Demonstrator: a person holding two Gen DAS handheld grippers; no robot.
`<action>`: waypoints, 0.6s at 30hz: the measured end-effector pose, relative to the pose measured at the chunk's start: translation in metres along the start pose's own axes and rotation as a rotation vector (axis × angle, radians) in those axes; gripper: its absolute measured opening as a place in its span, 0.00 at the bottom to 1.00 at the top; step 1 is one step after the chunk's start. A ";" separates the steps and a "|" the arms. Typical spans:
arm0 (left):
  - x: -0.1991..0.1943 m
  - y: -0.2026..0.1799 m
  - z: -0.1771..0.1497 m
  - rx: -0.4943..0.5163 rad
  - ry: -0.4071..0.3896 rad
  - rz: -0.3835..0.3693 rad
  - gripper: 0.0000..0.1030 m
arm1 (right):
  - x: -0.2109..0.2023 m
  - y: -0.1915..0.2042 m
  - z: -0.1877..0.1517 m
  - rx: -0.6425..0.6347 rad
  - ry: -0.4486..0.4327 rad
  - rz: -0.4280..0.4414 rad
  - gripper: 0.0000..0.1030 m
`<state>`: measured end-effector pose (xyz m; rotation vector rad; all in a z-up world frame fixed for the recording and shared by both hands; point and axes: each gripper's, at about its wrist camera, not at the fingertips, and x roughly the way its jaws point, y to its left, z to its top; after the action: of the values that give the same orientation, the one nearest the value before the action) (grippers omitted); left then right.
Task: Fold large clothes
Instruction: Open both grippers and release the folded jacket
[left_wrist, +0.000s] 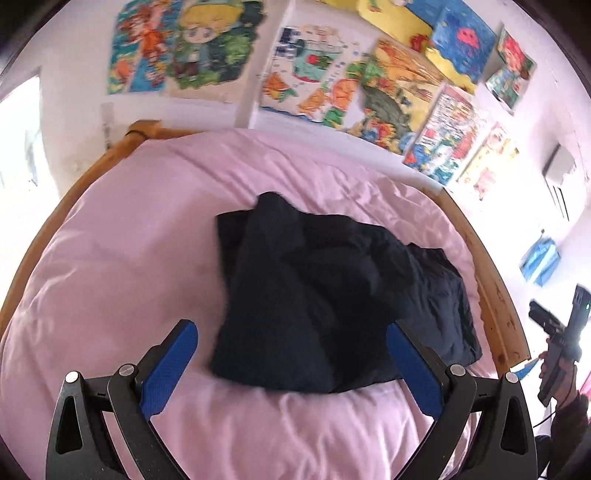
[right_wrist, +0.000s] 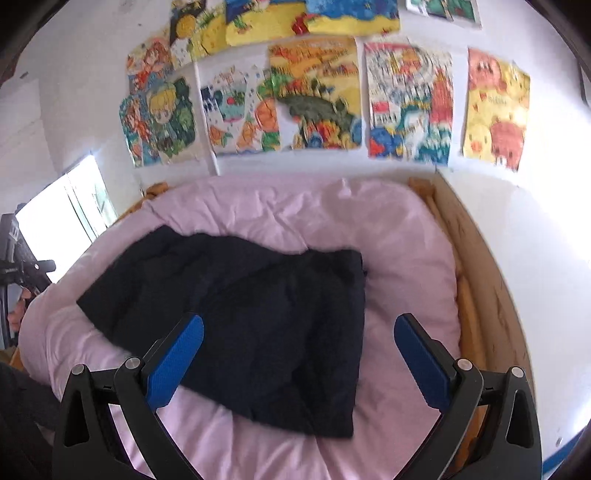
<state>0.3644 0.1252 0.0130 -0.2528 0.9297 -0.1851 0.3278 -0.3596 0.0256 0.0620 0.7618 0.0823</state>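
Note:
A dark navy garment (left_wrist: 325, 295) lies bunched and partly folded on a pink duvet (left_wrist: 147, 240). In the right wrist view the garment (right_wrist: 258, 325) spreads across the middle of the duvet (right_wrist: 399, 240). My left gripper (left_wrist: 291, 332) is open and empty, held above the garment's near edge. My right gripper (right_wrist: 299, 325) is open and empty, held above the garment's near right part. The right gripper also shows at the right edge of the left wrist view (left_wrist: 557, 336), off the bed. The left gripper's body shows at the left edge of the right wrist view (right_wrist: 22, 269).
A wooden bed frame (left_wrist: 495, 295) rims the duvet; its right side shows in the right wrist view (right_wrist: 487, 280). Colourful drawings (right_wrist: 317, 96) cover the white wall behind the bed. A bright window (right_wrist: 62, 229) is at the left.

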 end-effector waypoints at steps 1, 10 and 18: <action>0.001 0.007 -0.003 -0.014 0.000 0.010 1.00 | 0.002 -0.004 -0.006 0.007 0.016 0.008 0.99; 0.047 0.034 -0.005 -0.067 0.063 0.121 1.00 | 0.046 -0.040 -0.034 0.112 0.154 0.055 0.99; 0.081 0.044 0.019 -0.186 0.076 -0.065 1.00 | 0.107 -0.065 -0.042 0.269 0.225 0.188 0.99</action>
<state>0.4295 0.1480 -0.0508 -0.4505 1.0160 -0.1690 0.3794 -0.4125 -0.0842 0.3857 0.9880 0.1675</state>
